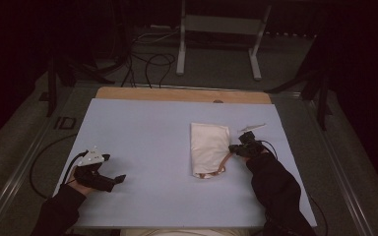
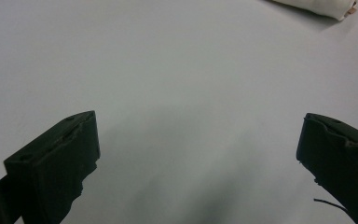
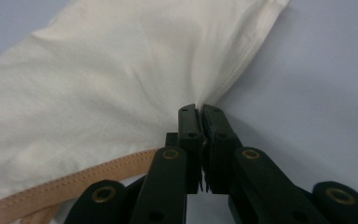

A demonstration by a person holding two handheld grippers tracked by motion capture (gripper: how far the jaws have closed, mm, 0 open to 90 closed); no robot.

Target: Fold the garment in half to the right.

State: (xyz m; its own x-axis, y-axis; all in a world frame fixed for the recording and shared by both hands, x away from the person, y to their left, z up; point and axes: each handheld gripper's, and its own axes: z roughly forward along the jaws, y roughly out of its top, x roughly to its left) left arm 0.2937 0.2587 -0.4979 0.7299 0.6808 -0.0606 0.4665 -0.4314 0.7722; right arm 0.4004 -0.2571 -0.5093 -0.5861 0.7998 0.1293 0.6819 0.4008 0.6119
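A cream cloth bag (image 1: 208,146) with a tan strap (image 1: 222,164) lies folded on the pale blue mat (image 1: 142,132), right of centre. My right gripper (image 1: 234,148) is at the bag's right edge. In the right gripper view its jaws are shut (image 3: 200,109), pinching the hem of the bag (image 3: 121,70), and the strap (image 3: 65,186) runs off to the lower left. My left gripper (image 1: 114,168) rests near the mat's front left, well away from the bag. Its jaws stand wide open (image 2: 198,126) over bare mat, with a corner of the bag (image 2: 321,7) far off.
A small pale strip (image 1: 252,127) lies on the mat just beyond the right gripper. A wooden table edge (image 1: 177,93) shows behind the mat. Past it are a metal frame's legs (image 1: 182,49) and cables (image 1: 150,64) on the floor.
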